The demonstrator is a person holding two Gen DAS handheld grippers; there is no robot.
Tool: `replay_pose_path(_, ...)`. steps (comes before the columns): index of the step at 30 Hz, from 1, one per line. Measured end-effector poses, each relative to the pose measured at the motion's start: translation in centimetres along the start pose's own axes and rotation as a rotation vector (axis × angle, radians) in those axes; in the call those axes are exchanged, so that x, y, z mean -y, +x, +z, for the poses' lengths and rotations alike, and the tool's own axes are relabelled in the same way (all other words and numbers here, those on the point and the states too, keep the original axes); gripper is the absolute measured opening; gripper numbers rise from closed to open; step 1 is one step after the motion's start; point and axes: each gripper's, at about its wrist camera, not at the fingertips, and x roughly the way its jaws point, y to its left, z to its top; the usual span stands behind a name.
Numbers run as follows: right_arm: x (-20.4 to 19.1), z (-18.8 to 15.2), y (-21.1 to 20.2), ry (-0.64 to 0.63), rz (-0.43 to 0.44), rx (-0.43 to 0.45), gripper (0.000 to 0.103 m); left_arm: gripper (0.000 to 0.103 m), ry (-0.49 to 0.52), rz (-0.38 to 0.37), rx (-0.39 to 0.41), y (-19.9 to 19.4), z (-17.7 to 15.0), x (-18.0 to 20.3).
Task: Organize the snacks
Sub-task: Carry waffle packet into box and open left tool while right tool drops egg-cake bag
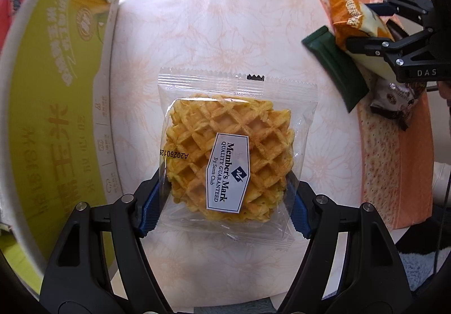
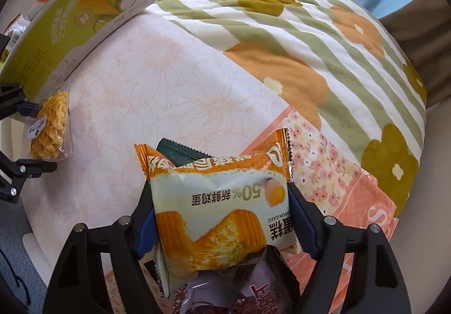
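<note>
My left gripper (image 1: 225, 206) is shut on a clear-wrapped Member's Mark waffle (image 1: 228, 153), holding it above the pale floral sheet; it also shows at the left edge of the right wrist view (image 2: 49, 127). My right gripper (image 2: 220, 226) is shut on an orange and white chiffon cake packet (image 2: 220, 215), also visible in the left wrist view (image 1: 358, 23). A dark green packet (image 2: 180, 153) lies under and behind the cake packet. A dark brown snack packet (image 2: 234, 285) lies beneath the right gripper.
A green corn-print cardboard box (image 1: 56, 88) stands at the left, beside the waffle; it also shows in the right wrist view (image 2: 84, 17). A flowered striped quilt (image 2: 310, 32) lies behind. An orange-pink patterned cloth (image 2: 338, 181) lies at the right.
</note>
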Motion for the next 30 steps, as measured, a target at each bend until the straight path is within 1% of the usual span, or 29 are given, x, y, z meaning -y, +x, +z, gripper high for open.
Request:
replay_pose_path(8,-0.8,0.6,-3.0,0.073,0.095,0.102,0.074,0.071,-0.031,-0.017,0.098,-5.0,-1.4,-0.4)
replay_pose_path(16,-3.6,2.1,-7.9,0.05,0.104,0.207,0.074,0.071,-0.067,-0.022,0.209,-10.9,-3.1,-1.4)
replay_pose_path(19,-5.1,2.8,-10.0,0.026,0.106,0.241,0.074,0.071,-0.081,-0.004,0.252,-13.4,-4.2,-1.9)
replay_pose_path(24,-8.2,4.2,-13.5,-0.027,0.118,0.308,0.074,0.071,-0.105,0.043,0.331,-18.0,-5.6,-4.8)
replay_pose_path(26,-9.4,4.8,-14.7,-0.047,0.117,0.334,0.074,0.071,-0.115,0.076,0.357,-19.2,-5.8,-6.2)
replay_pose_path(30,-12.9,6.3,-16.6,-0.09,0.106,0.382,0.074,0.071,-0.139,0.096,0.4,-21.2,-5.1,-10.2)
